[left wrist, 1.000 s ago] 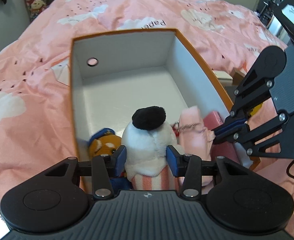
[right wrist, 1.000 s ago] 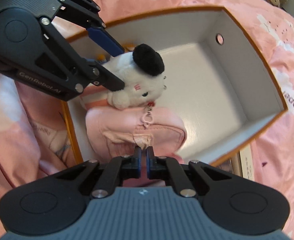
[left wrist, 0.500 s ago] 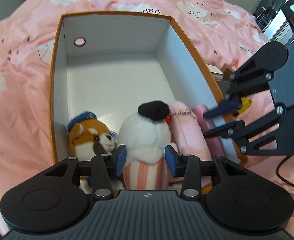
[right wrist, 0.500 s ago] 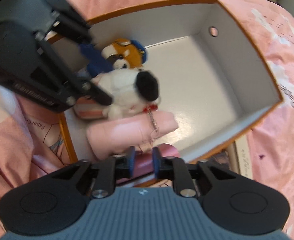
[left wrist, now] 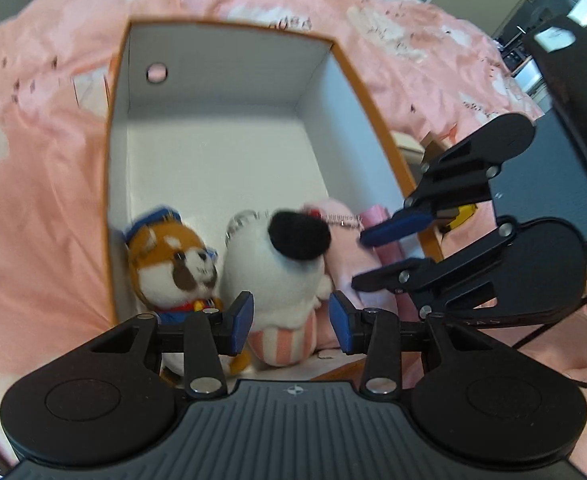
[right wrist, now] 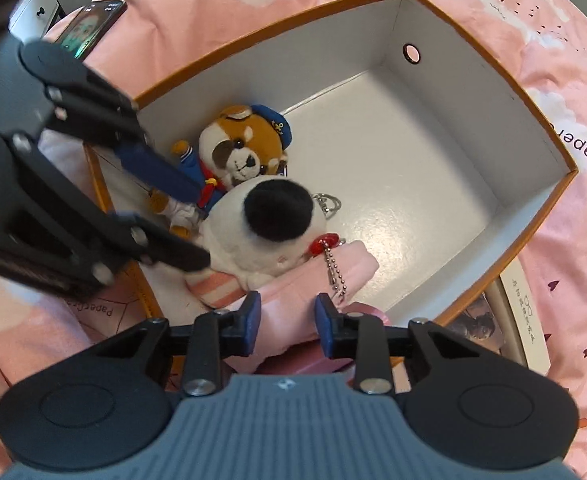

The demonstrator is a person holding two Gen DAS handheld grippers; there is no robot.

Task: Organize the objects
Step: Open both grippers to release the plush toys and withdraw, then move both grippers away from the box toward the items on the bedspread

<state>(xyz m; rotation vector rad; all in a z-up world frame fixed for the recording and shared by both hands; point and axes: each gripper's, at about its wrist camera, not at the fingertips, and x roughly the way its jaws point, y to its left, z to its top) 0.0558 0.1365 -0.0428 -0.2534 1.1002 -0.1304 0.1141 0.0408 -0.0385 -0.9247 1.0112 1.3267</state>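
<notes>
Jaws of the right gripper (right wrist: 286, 322), shut a second ago on the pale pink fabric pouch (right wrist: 293, 300), are opening now, and the pouch lies loose between the blue pads (right wrist: 252, 312) at the near end of the orange-rimmed white cardboard box (right wrist: 453, 128). The left gripper (left wrist: 291, 322) keeps its middling gap; in the left wrist view a sliver of space shows beside each pad, so whether it presses the white plush with a black pompom and pink-striped base (left wrist: 281, 276) is unclear. That plush now leans upright in the box between the pouch and the brown-and-white plush dog in a blue sailor cap (right wrist: 241, 148), which was mostly hidden before. The box rests on a pink bedspread with white clouds (left wrist: 33, 200). A lit smartphone (right wrist: 91, 26) lies on the bedspread beyond the box's left wall.
</notes>
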